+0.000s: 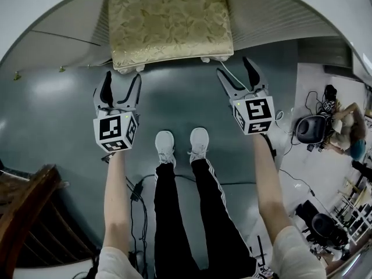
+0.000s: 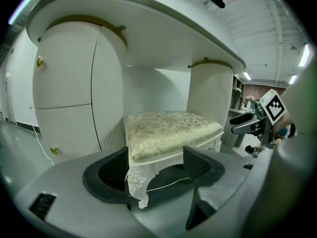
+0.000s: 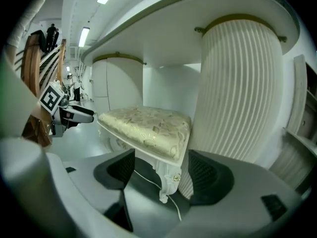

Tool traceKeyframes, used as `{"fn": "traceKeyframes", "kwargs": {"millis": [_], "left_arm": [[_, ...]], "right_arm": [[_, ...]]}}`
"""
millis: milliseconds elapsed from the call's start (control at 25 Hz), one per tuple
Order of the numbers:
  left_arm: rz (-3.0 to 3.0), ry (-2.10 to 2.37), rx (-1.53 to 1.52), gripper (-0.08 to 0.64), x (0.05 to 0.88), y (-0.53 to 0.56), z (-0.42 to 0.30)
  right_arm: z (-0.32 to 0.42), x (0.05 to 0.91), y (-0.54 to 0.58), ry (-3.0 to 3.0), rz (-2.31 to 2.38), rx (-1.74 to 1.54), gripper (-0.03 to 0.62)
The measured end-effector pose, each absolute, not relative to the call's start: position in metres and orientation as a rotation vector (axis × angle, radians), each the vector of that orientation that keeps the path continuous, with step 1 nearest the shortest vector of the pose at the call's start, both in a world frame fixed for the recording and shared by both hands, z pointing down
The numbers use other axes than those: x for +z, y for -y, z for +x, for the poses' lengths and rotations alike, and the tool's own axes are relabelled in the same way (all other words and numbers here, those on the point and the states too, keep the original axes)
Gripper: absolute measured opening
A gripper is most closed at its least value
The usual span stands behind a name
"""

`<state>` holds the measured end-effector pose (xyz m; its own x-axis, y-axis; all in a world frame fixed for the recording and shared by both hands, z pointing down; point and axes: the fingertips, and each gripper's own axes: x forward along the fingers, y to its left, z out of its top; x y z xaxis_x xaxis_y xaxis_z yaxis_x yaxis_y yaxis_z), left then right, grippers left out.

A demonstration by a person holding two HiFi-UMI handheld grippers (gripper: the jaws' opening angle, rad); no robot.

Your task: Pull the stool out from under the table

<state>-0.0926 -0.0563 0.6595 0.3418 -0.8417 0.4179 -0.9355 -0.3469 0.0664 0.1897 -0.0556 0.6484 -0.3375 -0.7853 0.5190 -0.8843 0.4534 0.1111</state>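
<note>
The stool [image 1: 168,25], white-framed with a gold patterned cushion, stands under the white table [image 1: 52,16], its front edge showing. My left gripper [image 1: 122,77] is open just before the stool's front left leg [image 1: 124,70]; in the left gripper view that carved leg [image 2: 138,182] shows between the spread jaws, untouched. My right gripper [image 1: 235,68] is open by the front right corner. In the right gripper view the other front leg [image 3: 168,180] stands between the wide jaws, under the cushion [image 3: 148,128]. Nothing is gripped.
A ribbed white column [image 3: 237,93] stands close on the stool's right, and a cabinet with gold knobs [image 2: 69,83] on its left. A thin white cord [image 3: 148,180] runs along the floor under the stool. The person's feet [image 1: 181,144] stand behind the grippers. A wooden chair [image 1: 29,208] is at the near left.
</note>
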Motion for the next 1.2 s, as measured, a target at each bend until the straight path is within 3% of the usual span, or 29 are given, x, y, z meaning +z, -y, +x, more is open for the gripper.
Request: {"fn": "traceKeyframes", "kwargs": {"millis": [440, 1200], "left_arm": [[2.179, 1.574, 0.625, 0.322, 0.745, 0.079, -0.104], [2.114, 1.507, 0.744, 0.321, 0.796, 0.103, -0.105]], "right_arm": [[0.209, 0.743, 0.077, 2.055, 1.228, 0.344, 0.339], [0.201, 0.775, 0.104, 2.073, 1.202, 0.399, 0.337]]}}
